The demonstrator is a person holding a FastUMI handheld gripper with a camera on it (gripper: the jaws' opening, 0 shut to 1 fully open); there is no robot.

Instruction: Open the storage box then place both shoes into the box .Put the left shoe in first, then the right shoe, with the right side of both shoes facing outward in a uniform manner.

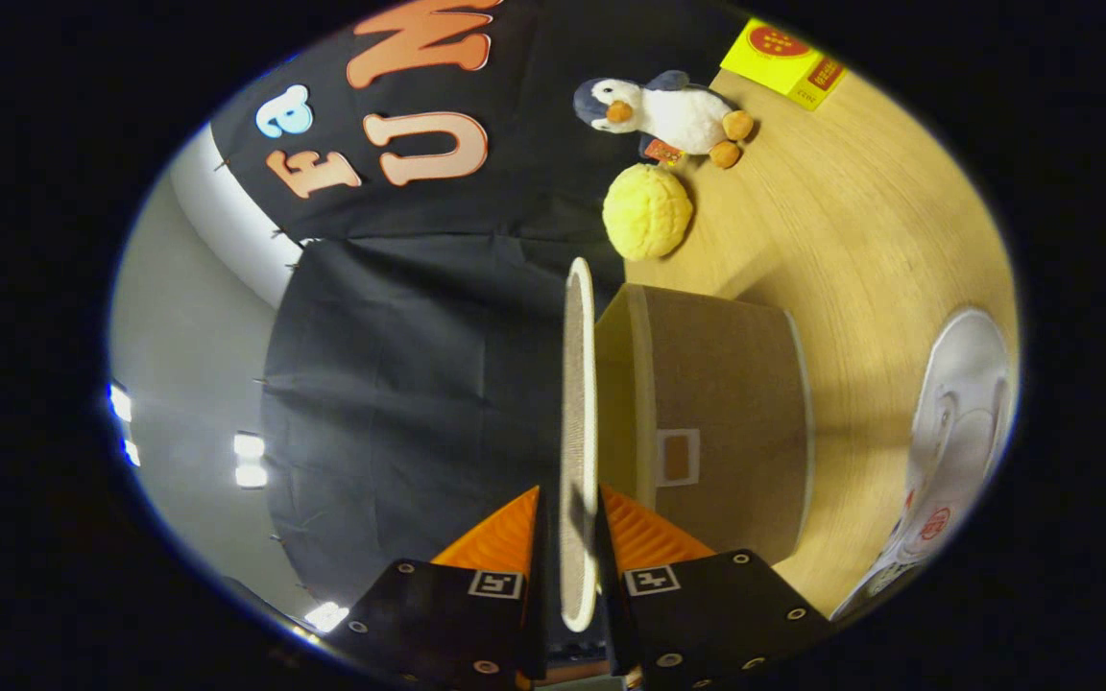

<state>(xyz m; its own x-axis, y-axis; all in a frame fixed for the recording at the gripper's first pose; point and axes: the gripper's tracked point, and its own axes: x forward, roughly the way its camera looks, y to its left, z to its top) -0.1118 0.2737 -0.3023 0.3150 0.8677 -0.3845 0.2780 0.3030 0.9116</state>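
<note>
My gripper [569, 494] is shut on the lid [577, 365] of the storage box, with one finger on each face of it. I see the lid edge-on as a thin panel with a white rim, running from between the fingers out beyond them. The storage box [726, 422], brown fabric with pale trim and a small label window, lies just to one side of the lid, and the lid stands lifted away from its opening. A white shoe [956, 451] with a red mark lies on the wooden table [860, 240] past the box. The whole view is rolled on its side.
Beyond the box on the table are a yellow knobbly ball [647, 211], a plush penguin [668, 113] and a flat yellow packet [783, 62]. The black cloth wall runs along the table's far side.
</note>
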